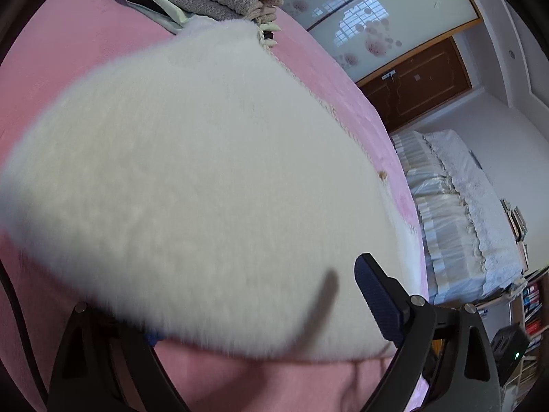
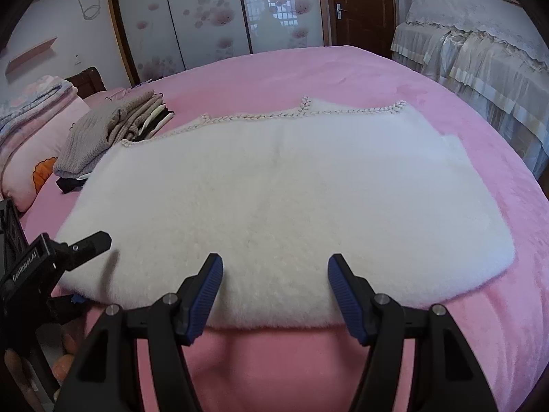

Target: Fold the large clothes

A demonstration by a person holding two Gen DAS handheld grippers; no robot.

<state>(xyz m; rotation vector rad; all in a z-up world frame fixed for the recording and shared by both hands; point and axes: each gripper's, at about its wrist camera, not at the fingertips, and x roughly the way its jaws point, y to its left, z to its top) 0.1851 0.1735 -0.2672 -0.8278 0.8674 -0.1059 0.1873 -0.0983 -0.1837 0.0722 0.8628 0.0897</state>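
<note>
A large white fluffy garment (image 2: 281,199) with braided trim along its far edge lies spread flat on the pink bed (image 2: 343,68). It fills the left wrist view (image 1: 192,178). My right gripper (image 2: 274,274) is open, its blue-padded fingers just above the garment's near edge. My left gripper (image 1: 254,312) is open at the garment's near left corner: one finger (image 1: 374,295) lies above the cloth, the other is hidden under the lifted edge. It also shows in the right wrist view (image 2: 85,250).
A stack of folded clothes (image 2: 113,127) with a beige knit on top sits at the bed's far left, next to a pink pillow (image 2: 31,144). A second bed with a lace cover (image 2: 480,41) stands to the right. Wardrobe doors (image 2: 212,13) stand behind.
</note>
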